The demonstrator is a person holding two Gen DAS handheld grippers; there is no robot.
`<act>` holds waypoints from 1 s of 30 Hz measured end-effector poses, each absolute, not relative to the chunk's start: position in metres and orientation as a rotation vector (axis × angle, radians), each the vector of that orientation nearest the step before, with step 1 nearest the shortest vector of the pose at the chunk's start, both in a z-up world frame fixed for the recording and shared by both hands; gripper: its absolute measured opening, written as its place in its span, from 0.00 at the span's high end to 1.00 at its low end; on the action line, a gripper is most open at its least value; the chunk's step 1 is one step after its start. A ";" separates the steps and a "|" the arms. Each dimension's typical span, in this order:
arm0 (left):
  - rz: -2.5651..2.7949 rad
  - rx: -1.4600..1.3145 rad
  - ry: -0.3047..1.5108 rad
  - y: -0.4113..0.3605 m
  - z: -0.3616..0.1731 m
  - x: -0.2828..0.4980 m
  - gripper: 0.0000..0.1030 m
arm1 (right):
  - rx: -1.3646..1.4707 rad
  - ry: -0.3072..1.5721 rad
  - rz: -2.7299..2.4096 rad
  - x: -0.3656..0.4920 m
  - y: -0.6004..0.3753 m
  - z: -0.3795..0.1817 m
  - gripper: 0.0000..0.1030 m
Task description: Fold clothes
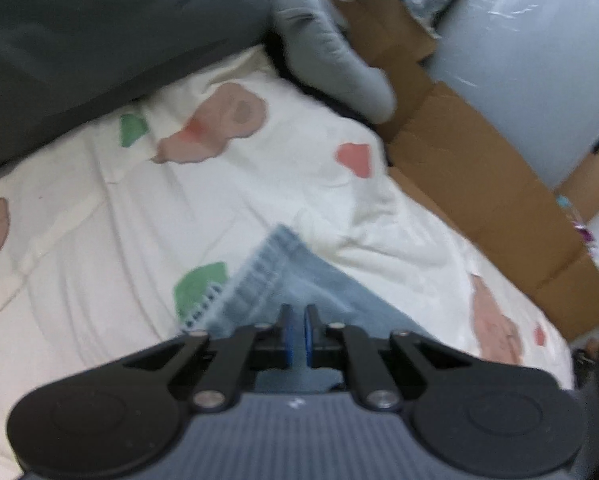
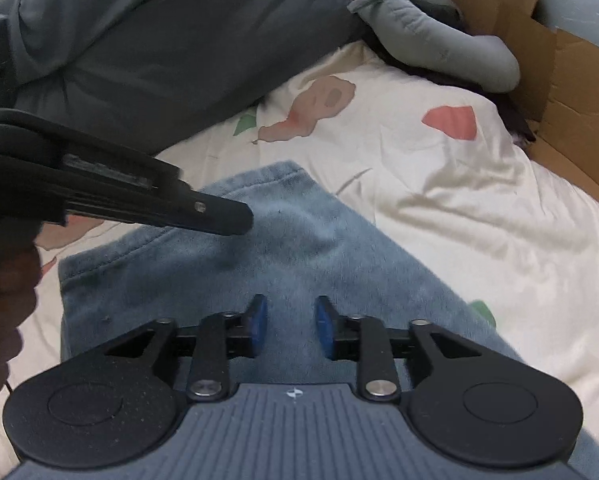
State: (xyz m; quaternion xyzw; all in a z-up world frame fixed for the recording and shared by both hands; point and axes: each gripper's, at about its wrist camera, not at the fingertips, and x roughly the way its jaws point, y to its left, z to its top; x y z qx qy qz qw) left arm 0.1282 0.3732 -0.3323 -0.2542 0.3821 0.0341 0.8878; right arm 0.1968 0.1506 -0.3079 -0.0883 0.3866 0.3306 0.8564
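Jeans point(image 2: 299, 248) partly folded on bed point(image 2: 479, 208); your left hand-held gripper point(image 1: 298, 330) pinches denim, right hand-held gripper point(image 2: 291, 326) parted, empty; folds remain.

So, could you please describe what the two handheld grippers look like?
Both the left gripper and right gripper match: black linkage arms with silver pivot screws, round black side housings, a ribbed grey-blue body bearing a small white mark, and blue pads on the fingers.

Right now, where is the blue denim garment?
The blue denim garment lies on the floral bedsheet, low and central in both wrist views, under the right hand-held gripper. The dark grey pillow lies beyond it, upper left.
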 end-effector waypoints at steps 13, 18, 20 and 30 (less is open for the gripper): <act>0.108 -0.523 0.808 0.382 -0.342 0.127 0.97 | -0.410 0.892 0.863 0.222 0.138 -0.310 0.46; 0.128 -0.507 0.809 0.375 -0.332 0.120 0.98 | -0.551 0.896 0.927 0.220 0.120 -0.312 0.45; 0.123 -0.489 0.814 0.370 -0.329 0.115 0.97 | -0.575 0.904 0.941 0.219 0.109 -0.312 0.45; 0.089 -0.371 0.868 0.335 -0.318 0.089 0.97 | -0.590 0.949 0.945 0.190 0.034 -0.310 0.46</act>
